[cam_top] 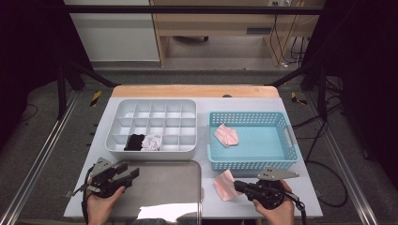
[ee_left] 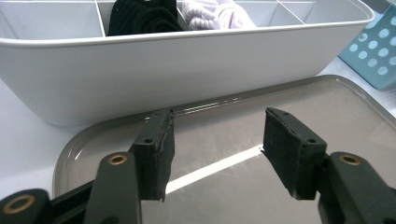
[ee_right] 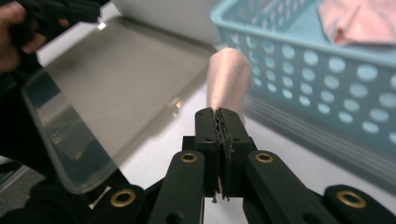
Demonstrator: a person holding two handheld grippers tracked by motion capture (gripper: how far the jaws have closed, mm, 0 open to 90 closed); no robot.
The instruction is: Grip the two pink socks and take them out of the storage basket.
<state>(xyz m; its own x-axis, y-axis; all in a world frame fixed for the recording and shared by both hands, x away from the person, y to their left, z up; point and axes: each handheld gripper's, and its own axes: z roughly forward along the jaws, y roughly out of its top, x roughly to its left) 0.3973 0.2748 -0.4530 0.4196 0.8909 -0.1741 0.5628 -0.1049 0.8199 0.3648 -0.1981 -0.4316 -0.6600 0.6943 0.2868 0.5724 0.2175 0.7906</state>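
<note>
Overhead light is falling evenly on the table [cam_top: 263, 101]; surroundings are sitting in deep shadow. A white glare streak is running across the metal tray [ee_left: 280, 135], and its near edge is glaring in the high view. In the right gripper view, the blue basket [ee_right: 327, 93] is blurring out of focus.

My black left gripper [ee_left: 217, 156] hangs over my shiny grey metal tray [cam_top: 164, 183]; my black right gripper [ee_right: 219, 122] pinches a plain pale pink cloth [ee_right: 227, 80]. The basket [cam_top: 253, 163] is turquoise, the divided box [cam_top: 150, 151] white, holding black [cam_top: 134, 142] and lilac-white [cam_top: 152, 142] bundles.
</note>
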